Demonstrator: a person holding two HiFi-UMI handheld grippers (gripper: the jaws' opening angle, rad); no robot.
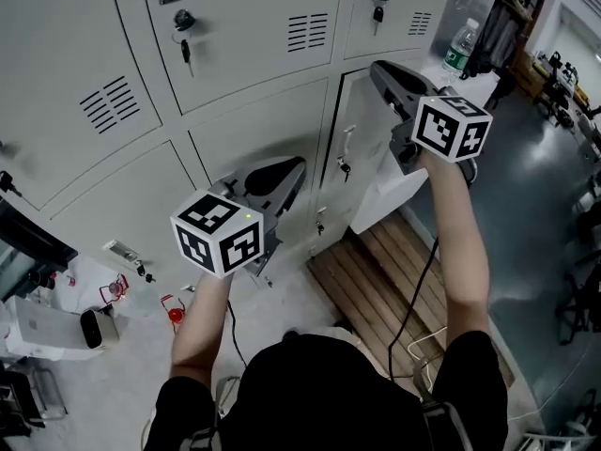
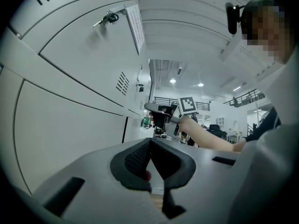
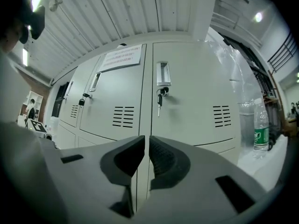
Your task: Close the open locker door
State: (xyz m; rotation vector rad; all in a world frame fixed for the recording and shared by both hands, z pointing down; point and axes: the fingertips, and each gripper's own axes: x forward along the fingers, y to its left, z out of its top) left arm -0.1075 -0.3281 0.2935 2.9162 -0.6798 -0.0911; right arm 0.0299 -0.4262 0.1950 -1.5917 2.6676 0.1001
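Note:
The bottom right locker door (image 1: 364, 144) is grey, with a handle and a hanging key (image 1: 345, 165). A thin dark gap runs down its left edge, and it stands almost flush with the bank. My right gripper (image 1: 379, 69) is shut and empty, its tips at the top of that door. In the right gripper view the shut gripper (image 3: 147, 143) points at the upper lockers (image 3: 187, 101). My left gripper (image 1: 299, 167) is shut and empty, close to the neighbouring lower door (image 1: 254, 130). The left gripper view shows its jaws (image 2: 150, 143) closed, with the right gripper (image 2: 159, 110) beyond them.
A water bottle (image 1: 460, 45) stands on a white surface right of the lockers. A wooden slatted platform (image 1: 394, 275) lies on the floor below the door. Small red things (image 1: 174, 310) and a white device (image 1: 38, 327) sit at the left. A black cable (image 1: 418, 289) hangs by my right arm.

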